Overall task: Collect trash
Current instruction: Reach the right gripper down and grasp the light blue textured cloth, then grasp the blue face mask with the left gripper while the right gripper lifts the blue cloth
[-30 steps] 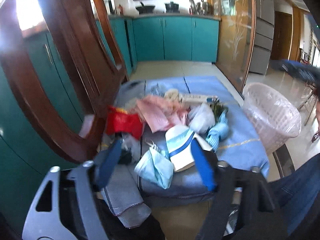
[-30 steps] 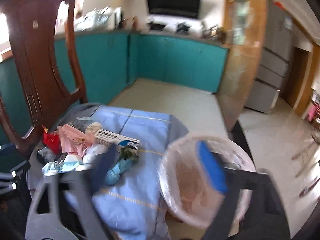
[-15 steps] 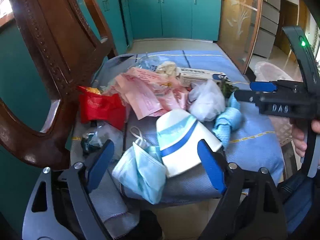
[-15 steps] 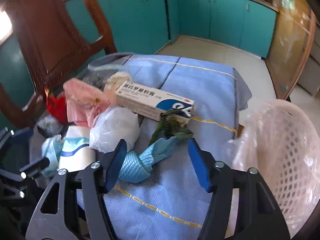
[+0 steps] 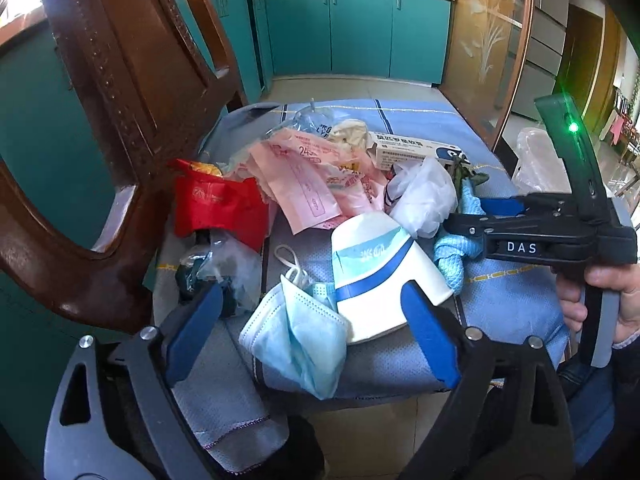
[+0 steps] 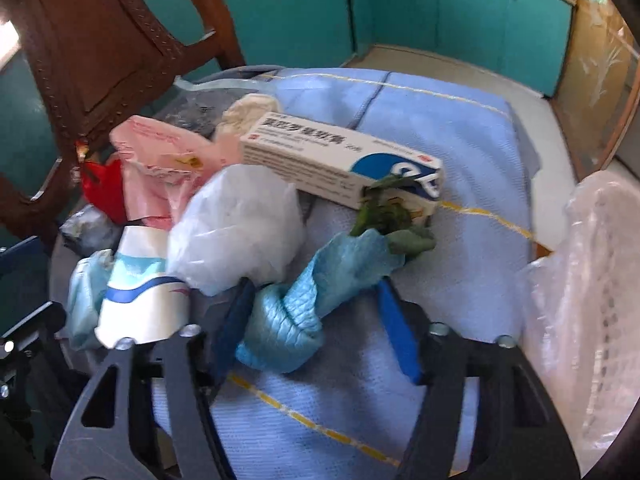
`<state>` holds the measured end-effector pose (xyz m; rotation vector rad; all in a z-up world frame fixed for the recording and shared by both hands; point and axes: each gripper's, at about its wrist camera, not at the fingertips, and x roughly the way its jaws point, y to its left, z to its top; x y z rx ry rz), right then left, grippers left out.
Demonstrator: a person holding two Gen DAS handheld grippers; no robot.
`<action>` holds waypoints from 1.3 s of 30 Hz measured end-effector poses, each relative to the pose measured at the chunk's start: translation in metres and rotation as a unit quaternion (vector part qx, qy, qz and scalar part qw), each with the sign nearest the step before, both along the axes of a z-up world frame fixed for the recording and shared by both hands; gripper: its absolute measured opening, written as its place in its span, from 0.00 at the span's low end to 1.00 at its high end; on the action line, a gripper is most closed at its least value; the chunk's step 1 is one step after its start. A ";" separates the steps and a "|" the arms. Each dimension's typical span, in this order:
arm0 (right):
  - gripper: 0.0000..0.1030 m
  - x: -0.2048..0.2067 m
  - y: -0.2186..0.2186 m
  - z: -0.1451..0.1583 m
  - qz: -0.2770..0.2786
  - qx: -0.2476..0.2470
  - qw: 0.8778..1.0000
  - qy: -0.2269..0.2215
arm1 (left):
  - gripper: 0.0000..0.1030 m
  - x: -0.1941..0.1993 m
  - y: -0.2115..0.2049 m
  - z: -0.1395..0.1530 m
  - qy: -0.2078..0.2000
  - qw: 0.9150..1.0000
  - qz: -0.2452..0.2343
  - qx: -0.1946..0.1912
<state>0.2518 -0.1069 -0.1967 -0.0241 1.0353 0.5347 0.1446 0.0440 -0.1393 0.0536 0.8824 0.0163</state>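
Two grippers work one heap of trash on my blue cloth [image 5: 420, 120]. My left gripper [image 5: 308, 334] is opening wide, straddling the mask [image 5: 296, 332] and white cup [image 5: 376, 276], nothing pinched yet, so it can drop over the mask. My right gripper [image 6: 312, 328] is closing around the knotted blue rag [image 6: 304, 308], pads not yet pressing it. At my right stands the lined basket [image 6: 592, 264], near enough, I judge, for a short carry

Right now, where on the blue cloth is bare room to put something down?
Free: the far blue cloth beyond the medicine box, and the strip between it and the white basket. Crowded: the pile near the chair back.
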 end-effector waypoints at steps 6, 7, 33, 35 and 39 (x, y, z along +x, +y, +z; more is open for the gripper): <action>0.16 -0.007 -0.001 0.012 0.007 0.009 1.000 -0.025 | 0.89 -0.001 0.000 -0.001 0.003 1.000 0.009 0.008; 0.16 -0.008 -0.004 0.014 0.002 0.009 1.000 -0.028 | 0.89 -0.002 -0.001 -0.001 0.002 1.000 0.008 0.013; 0.52 -0.007 -0.018 0.016 -0.025 -0.060 0.996 -0.055 | 0.62 0.015 0.019 -0.046 0.066 0.997 0.024 -0.013; 0.52 -0.006 -0.018 0.012 -0.024 -0.066 0.996 -0.049 | 0.54 0.020 0.025 -0.057 0.084 0.995 0.029 -0.038; 0.52 -0.005 -0.019 0.006 -0.021 -0.069 0.997 -0.040 | 0.24 0.020 0.031 -0.057 0.077 0.996 0.024 -0.048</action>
